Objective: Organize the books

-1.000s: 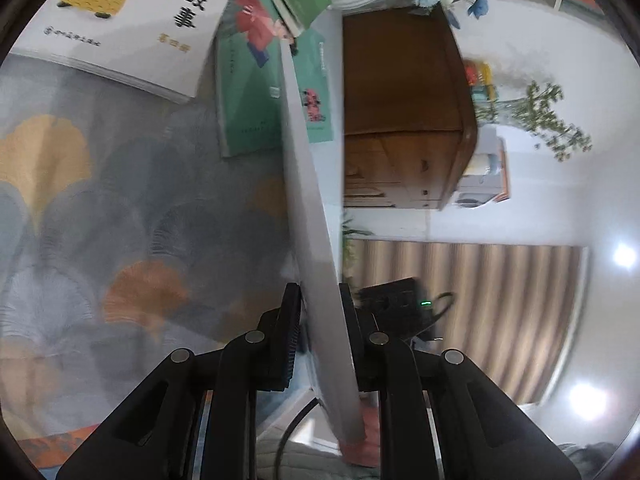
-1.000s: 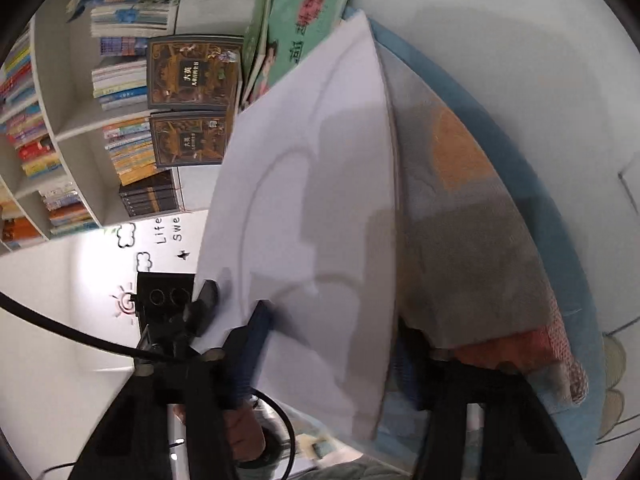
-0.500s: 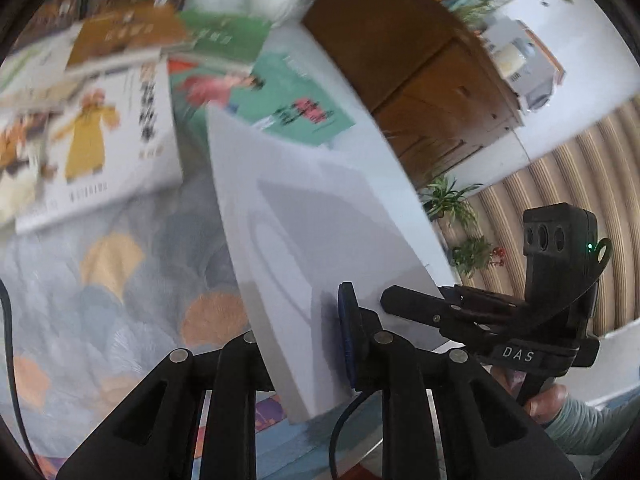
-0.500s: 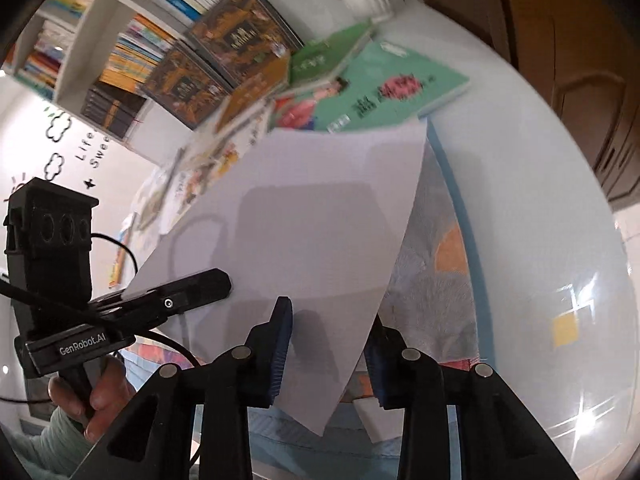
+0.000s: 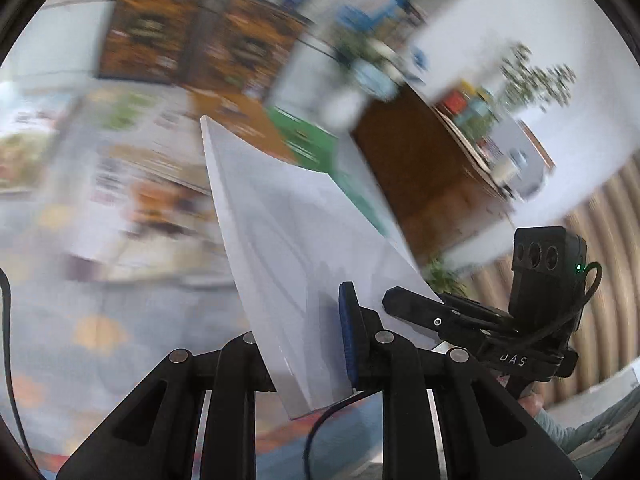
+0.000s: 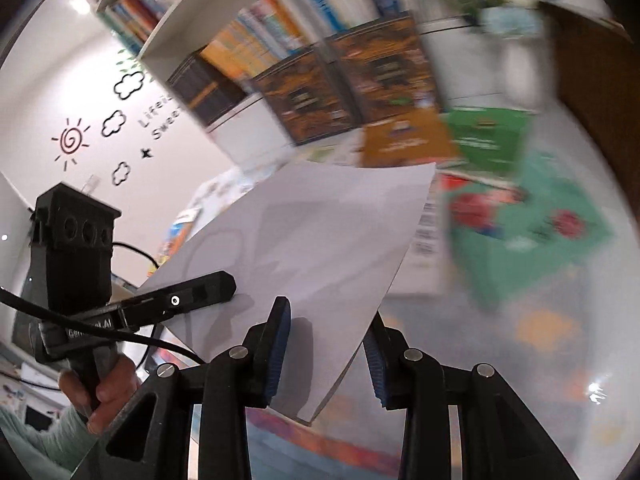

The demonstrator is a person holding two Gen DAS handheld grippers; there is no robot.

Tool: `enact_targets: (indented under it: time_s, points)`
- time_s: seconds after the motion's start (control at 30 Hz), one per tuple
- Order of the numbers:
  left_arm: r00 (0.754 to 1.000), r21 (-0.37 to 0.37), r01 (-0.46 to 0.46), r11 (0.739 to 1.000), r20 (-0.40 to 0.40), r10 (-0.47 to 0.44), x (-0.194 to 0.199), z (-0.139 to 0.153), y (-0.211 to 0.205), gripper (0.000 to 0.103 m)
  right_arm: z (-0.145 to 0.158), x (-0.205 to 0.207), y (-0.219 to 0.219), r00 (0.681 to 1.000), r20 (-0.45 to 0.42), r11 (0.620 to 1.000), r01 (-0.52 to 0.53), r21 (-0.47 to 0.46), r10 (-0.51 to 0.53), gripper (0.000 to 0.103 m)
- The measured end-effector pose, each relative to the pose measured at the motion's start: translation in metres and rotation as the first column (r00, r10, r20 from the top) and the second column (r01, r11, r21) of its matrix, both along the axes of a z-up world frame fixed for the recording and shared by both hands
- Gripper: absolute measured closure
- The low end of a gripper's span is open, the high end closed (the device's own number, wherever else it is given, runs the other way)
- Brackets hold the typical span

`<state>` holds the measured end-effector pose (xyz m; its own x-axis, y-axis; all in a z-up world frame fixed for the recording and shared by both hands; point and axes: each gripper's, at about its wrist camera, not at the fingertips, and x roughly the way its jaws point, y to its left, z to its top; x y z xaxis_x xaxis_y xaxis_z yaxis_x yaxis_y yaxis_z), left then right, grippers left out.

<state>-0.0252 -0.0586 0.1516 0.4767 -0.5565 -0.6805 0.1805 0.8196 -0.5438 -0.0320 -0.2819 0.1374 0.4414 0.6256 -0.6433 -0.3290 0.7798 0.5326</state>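
We hold the white book point(image 5: 288, 264) up off the table, both grippers on its near end, plain cover facing us. A second ago it stood edge-on over the patterned cloth point(image 5: 100, 332); now it is lifted and rolled so the flat cover shows in both wrist views.

Left gripper point(image 5: 304, 344): jaws narrow, clamped on the book's lower edge. They were just as tight a second ago, so that grip has carried the lift.

Right gripper point(image 6: 326, 344): a second ago its jaws stood wider around the book's corner; they have since closed in and now hold narrow on that corner. The blue pad point(image 6: 280, 344) lies against the cover; the far pad sits at the page edge, so we read it as holding.

In the left view the right gripper's finger lies on the cover beside our own; in the right view the left one's does the same, with a person's hand point(image 6: 100, 392) on its handle.

Further out: the background is smeared, so the rig is clearly swinging. Loose books lie on the table: a green one point(image 6: 520, 220), a darker green one point(image 6: 488, 136), an orange-brown one point(image 6: 404, 140). Two dark brown books point(image 6: 348, 80) stand facing out at the bookshelf point(image 6: 192, 20) behind.

Our judgement: pick-up done, book in transit toward shelf or stack, placement pending. The other books are not yet sorted.
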Motion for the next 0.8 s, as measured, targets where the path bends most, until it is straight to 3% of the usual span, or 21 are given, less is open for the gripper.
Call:
enact_targets:
  time_s: [0.2, 0.4, 0.53, 0.8]
  points:
    - [0.989, 0.052, -0.148, 0.988, 0.01, 0.148, 0.02, -0.005, 0.144, 0.086, 0.008, 0.059, 0.149, 0.993, 0.017, 0.993, -0.116, 0.0, 0.116, 0.067]
    - [0.98, 0.05, -0.2, 0.978, 0.001, 0.201, 0.059, -0.028, 0.244, 0.086, -0.001, 0.12, 0.268, 0.987, -0.013, 0.987, -0.159, -0.026, 0.158, 0.067]
    - [0.979, 0.024, -0.2, 0.98, -0.033, 0.201, 0.097, -0.055, 0.289, 0.086, -0.015, 0.16, 0.314, 0.989, -0.044, 0.987, -0.142, -0.075, 0.139, 0.067]
    - [0.974, -0.082, -0.204, 0.975, -0.114, 0.194, 0.154, -0.11, 0.33, 0.085, -0.044, 0.214, 0.351, 0.995, -0.096, 0.986, -0.054, -0.155, 0.04, 0.066]
